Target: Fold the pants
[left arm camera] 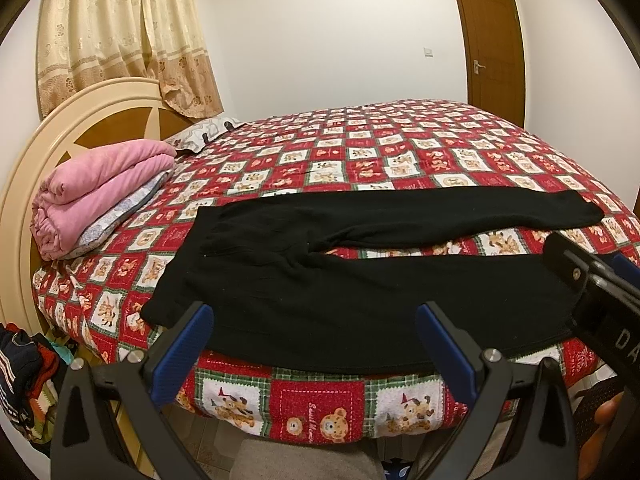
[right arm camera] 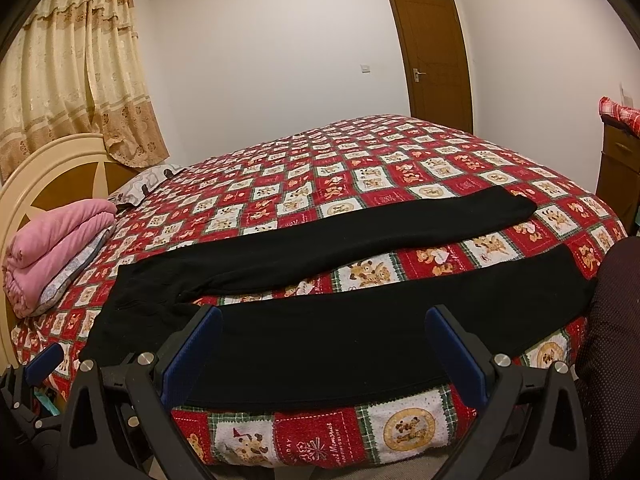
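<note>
Black pants [left arm camera: 320, 280] lie spread flat on the bed, waist to the left, both legs stretched to the right with a gap of quilt between them. They also show in the right wrist view [right arm camera: 320, 332]. My left gripper [left arm camera: 314, 318] is open and empty, hovering at the bed's near edge over the near leg. My right gripper [right arm camera: 322, 322] is open and empty, also over the near leg. The right gripper's body shows at the right of the left wrist view [left arm camera: 592, 296].
The bed has a red patchwork bear quilt [left arm camera: 400, 152]. A folded pink blanket [left arm camera: 96, 196] and a pillow [left arm camera: 204, 134] lie by the headboard [left arm camera: 48, 140]. A pile of clothes [left arm camera: 20, 376] sits on the left. A wooden cabinet [right arm camera: 618, 168] stands right.
</note>
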Demonstrator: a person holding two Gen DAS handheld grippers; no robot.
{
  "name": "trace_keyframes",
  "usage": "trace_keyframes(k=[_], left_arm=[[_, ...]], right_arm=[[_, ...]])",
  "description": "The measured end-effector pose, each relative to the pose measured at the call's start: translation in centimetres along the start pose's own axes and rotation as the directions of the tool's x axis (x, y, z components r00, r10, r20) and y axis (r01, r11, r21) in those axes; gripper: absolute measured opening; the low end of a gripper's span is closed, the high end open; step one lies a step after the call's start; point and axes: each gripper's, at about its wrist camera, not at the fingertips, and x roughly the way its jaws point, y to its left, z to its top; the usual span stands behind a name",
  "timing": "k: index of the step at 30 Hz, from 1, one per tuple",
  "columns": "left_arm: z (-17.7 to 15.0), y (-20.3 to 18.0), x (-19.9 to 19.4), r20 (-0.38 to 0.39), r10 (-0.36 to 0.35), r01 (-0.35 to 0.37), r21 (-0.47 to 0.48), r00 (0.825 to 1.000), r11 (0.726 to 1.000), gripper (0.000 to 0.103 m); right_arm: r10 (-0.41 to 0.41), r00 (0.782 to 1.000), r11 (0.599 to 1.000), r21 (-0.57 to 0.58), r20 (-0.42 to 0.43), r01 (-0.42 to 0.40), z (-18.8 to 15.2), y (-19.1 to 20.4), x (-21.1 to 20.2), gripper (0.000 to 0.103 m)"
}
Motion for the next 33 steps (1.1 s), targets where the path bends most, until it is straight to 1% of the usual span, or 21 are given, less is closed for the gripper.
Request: trace_keyframes(k=[8, 14, 24, 29, 31, 33], left_arm=[[0.0, 0.0, 0.0, -0.001, 0.000, 0.000, 0.001, 1.000, 1.000, 0.103], [-0.5, 0.3, 0.4, -0.011, -0.001, 0.001, -0.004, 1.000, 1.000, 0.103], [-0.5, 0.2, 1.3, -0.048, 0.001, -0.001, -0.005, 0.999, 1.000, 0.103], [-0.3, 0.9, 2.9, -0.072, 0.006, -0.006, -0.005, 0.997, 1.000, 0.103], [-0.3, 1.4, 4.0, -0.079, 0.013, -0.012, 0.011, 0.997, 1.000, 0.103], [-0.7, 2.7, 5.8, -0.110, 0.017, -0.016, 0.012, 0.994, 1.000, 0.103]], right_arm=[[-0.001, 1.000, 1.000, 0.001, -0.002, 0.001, 0.0, 0.0, 0.1, 0.102], [-0.001, 1.000, 1.000, 0.002, -0.004, 0.001, 0.0, -0.1, 0.1, 0.102], [-0.008, 1.000, 1.000, 0.007, -0.029, 0.008, -0.6, -0.7, 1.0, 0.102], [-0.012, 0.999, 1.000, 0.004, -0.037, 0.012, -0.6, -0.8, 1.6, 0.102], [-0.012, 0.999, 1.000, 0.000, -0.032, 0.012, -0.6, -1.0, 1.9, 0.102], [-0.003, 0.999, 1.000, -0.010, -0.039, 0.003, -0.6, -1.3, 2.5, 0.102]])
